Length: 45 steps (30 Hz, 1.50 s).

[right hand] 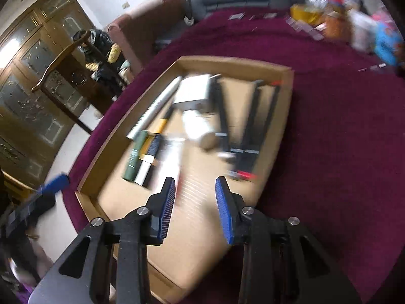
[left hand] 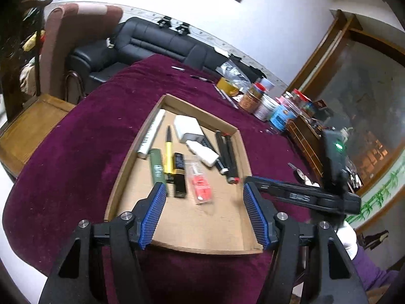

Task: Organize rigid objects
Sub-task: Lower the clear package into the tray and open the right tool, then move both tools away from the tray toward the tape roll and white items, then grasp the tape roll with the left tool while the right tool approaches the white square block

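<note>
The left gripper (left hand: 205, 207) is open with nothing in it, over the near part of the box (left hand: 202, 238). The right gripper (right hand: 195, 202) is open a smaller way and empty too. Both hang above bare cardboard, I think so they can reach in without bumping anything.

Farther in, the things lie side by side like a neat row: a green tube (left hand: 156, 167), a yellow pen (left hand: 168, 155), a black case (left hand: 179, 174) and a clear red packet (left hand: 200, 181). Black markers (left hand: 227, 157) lie along the right wall. A silver tube (left hand: 152, 134) lies along the left wall, a white box (left hand: 188, 126) near the far wall.

Jars (left hand: 263, 101) crowd the table's far right edge, well away.
</note>
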### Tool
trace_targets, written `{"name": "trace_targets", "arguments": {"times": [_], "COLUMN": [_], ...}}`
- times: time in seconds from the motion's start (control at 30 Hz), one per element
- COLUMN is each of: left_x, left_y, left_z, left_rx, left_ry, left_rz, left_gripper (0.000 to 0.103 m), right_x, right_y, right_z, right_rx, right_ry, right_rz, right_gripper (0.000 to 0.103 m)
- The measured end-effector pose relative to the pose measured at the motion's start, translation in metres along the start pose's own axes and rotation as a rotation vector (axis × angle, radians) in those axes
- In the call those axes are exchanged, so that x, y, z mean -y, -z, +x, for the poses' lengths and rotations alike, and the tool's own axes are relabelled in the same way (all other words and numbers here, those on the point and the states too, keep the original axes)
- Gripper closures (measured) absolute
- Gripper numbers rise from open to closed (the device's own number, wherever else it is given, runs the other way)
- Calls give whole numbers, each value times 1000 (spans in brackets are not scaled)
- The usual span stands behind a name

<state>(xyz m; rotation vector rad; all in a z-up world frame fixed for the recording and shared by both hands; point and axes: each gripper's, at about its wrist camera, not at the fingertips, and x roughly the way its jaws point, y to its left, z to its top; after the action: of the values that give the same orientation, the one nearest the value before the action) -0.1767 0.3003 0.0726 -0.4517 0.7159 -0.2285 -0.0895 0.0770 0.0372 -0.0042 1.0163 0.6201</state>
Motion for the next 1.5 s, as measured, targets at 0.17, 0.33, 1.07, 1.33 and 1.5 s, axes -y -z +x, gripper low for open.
{"name": "trace_targets", "arguments": {"times": [0.17, 0.33, 1.07, 1.33, 1.5], "left_x": [34, 74, 169, 195, 231], "left_y": [3, 9, 23, 34, 34], "left_z": [3, 19, 86, 127, 156], "left_rx": [-17, -75, -294, -373, -358], "left_ry": [66, 116, 100, 83, 42], "left_rz": [57, 93, 195, 234, 342], "left_gripper": [46, 46, 46, 46, 46], "right_x": [78, 192, 250, 251, 303], "right_y": [26, 29, 12, 34, 66], "right_z": [-70, -121, -51, -142, -175], "right_rx": [95, 137, -29, 342, 563], "right_ry": [182, 297, -305, -27, 84], "right_rz": [85, 334, 393, 321, 497], "right_gripper": [57, 55, 52, 52, 52]}}
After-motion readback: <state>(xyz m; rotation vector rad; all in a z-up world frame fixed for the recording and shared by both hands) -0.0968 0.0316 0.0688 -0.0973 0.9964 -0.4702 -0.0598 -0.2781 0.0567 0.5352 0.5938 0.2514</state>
